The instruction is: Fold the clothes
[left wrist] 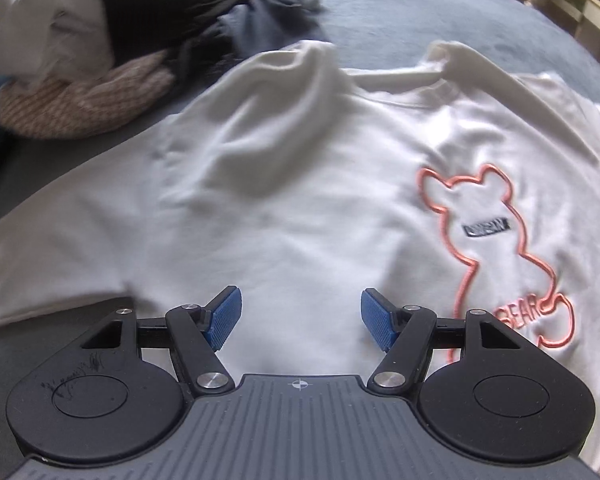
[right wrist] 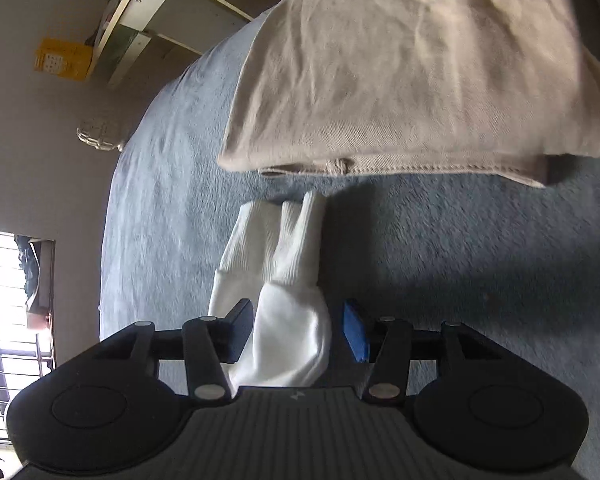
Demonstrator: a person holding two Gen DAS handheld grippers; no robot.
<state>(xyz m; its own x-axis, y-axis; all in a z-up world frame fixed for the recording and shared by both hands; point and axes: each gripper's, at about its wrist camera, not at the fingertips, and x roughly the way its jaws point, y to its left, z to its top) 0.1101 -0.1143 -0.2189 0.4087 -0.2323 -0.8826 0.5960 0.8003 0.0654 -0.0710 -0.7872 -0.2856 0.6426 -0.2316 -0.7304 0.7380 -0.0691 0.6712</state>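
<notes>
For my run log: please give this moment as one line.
left gripper: open over white shirt | right gripper: jaws open, white cuff between | beige garment: folded

Each tool [left wrist: 301, 318] is black with ribbed grey housing, silver screws and blue textured pads [left wrist: 226, 317] (scribbles on one disc).
</notes>
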